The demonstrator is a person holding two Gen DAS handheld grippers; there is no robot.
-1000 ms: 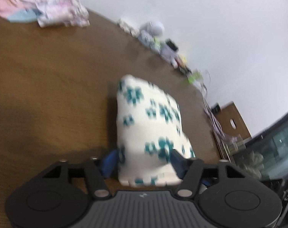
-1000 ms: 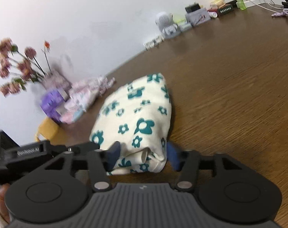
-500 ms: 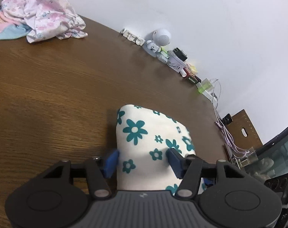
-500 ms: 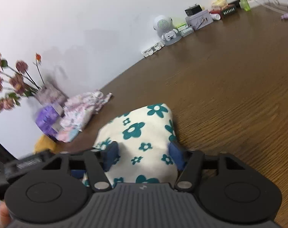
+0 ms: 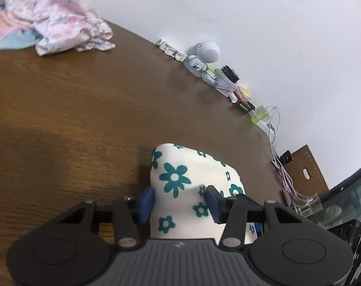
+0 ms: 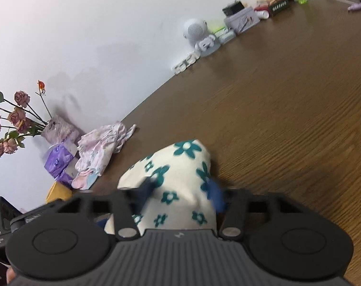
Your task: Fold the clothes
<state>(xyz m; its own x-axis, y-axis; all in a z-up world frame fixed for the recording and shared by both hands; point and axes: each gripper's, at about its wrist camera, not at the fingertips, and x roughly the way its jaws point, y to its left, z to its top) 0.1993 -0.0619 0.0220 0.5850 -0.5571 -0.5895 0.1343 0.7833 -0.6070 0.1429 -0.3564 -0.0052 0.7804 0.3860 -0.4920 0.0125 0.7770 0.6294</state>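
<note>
A folded cream cloth with teal flowers (image 5: 180, 181) lies on the brown wooden table (image 5: 85, 100). My left gripper (image 5: 180, 201) straddles one end of it, its blue pads pressed against the bundle's sides. From the other end my right gripper (image 6: 180, 190) does the same to the cloth (image 6: 180, 166); this view is blurred. The cloth's near part is hidden under each gripper body. In the right wrist view the black body of the left gripper (image 6: 30, 217) shows at lower left.
A crumpled pile of pink and white clothes (image 5: 61, 21) (image 6: 101, 147) sits at the table's far end beside dried roses (image 6: 11, 116). A white speaker figure (image 5: 207, 52) (image 6: 195, 29), small boxes and cables (image 5: 282, 174) line the wall edge.
Both grippers have moved forward over the cloth, so it sits deeper between the fingers. The finger gaps have narrowed onto the bundle.
</note>
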